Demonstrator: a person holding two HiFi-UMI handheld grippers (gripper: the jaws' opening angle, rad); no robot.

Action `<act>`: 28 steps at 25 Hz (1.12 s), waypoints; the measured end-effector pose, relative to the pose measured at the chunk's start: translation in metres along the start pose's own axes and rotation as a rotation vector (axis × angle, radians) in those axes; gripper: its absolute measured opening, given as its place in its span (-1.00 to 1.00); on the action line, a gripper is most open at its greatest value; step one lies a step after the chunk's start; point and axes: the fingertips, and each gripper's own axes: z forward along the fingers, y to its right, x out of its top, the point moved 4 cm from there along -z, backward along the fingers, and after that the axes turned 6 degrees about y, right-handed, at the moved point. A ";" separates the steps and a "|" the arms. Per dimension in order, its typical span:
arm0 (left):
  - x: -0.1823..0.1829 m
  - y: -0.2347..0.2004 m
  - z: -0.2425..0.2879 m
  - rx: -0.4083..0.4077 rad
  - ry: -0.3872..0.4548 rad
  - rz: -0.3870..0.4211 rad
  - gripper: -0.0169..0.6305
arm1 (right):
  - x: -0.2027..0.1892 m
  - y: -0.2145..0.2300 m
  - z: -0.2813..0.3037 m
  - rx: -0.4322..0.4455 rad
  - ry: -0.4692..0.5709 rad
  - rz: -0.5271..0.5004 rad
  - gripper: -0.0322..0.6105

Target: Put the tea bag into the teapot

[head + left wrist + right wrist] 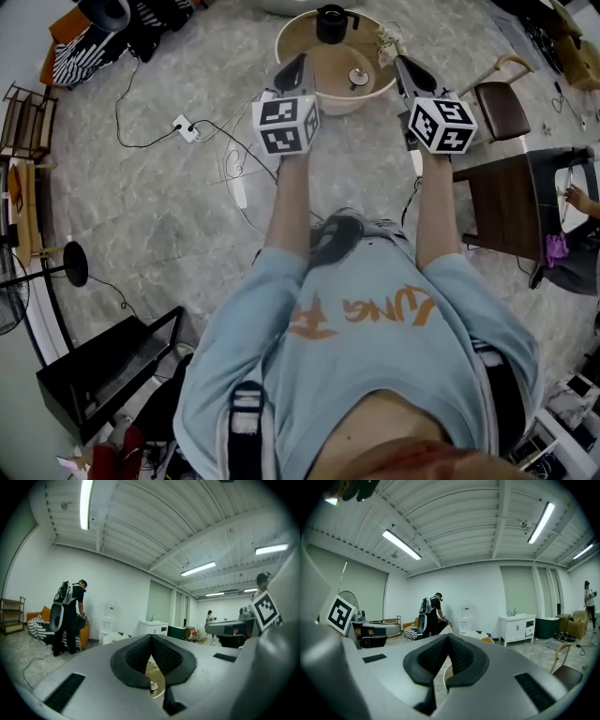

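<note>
The tea bag (pixel 388 39) lay just ahead of the right tool (pixel 401 64), farther from the left tool (pixel 298 61), both closed and empty.

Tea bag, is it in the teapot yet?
Not yet. Nothing looks done. The left tool and right tool are both shut and empty. The black teapot sits on the round table. A pale thing near it, maybe the tea bag, has to be picked up and dropped in.
</note>
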 end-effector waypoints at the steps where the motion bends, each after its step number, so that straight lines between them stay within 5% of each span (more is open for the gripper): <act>1: -0.001 -0.005 0.000 0.010 -0.014 0.030 -0.87 | 0.000 -0.001 0.003 -0.008 0.005 -0.001 -0.87; 15: -0.019 -0.013 0.011 -0.027 -0.060 0.104 -0.88 | -0.003 0.001 0.016 -0.032 -0.008 -0.010 -0.87; 19: -0.015 -0.016 0.018 -0.037 -0.034 0.049 -0.87 | 0.001 0.005 0.025 -0.029 0.006 -0.019 -0.87; 28: -0.017 -0.026 0.045 -0.020 -0.012 0.069 -0.87 | 0.008 0.025 0.052 0.008 0.048 -0.027 -0.87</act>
